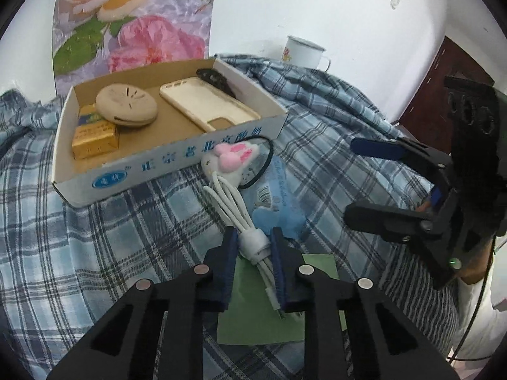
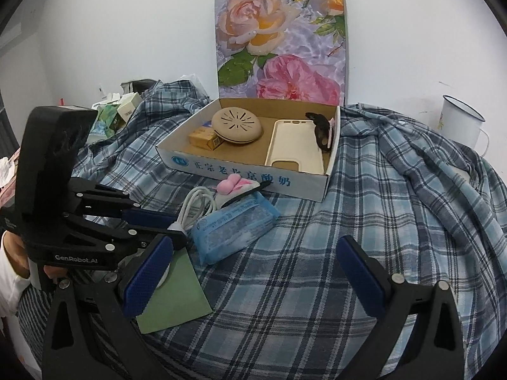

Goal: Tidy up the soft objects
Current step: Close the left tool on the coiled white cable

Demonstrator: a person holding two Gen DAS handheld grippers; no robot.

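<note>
The left gripper [image 1: 253,247] pinches the light, limp bundled white charging cable [image 1: 236,209] at its strap, its firmest spot, on the plaid blanket [image 1: 95,253] before the cardboard box [image 1: 177,161], while the right gripper [image 2: 253,281] hangs spread and empty.

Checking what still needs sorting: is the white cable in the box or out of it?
Out. The white cable lies bundled on the plaid blanket in front of the box, with the left tongs shut on it.

A white enamel mug [image 2: 461,123] stands beside a floral panel [image 2: 280,41].
</note>
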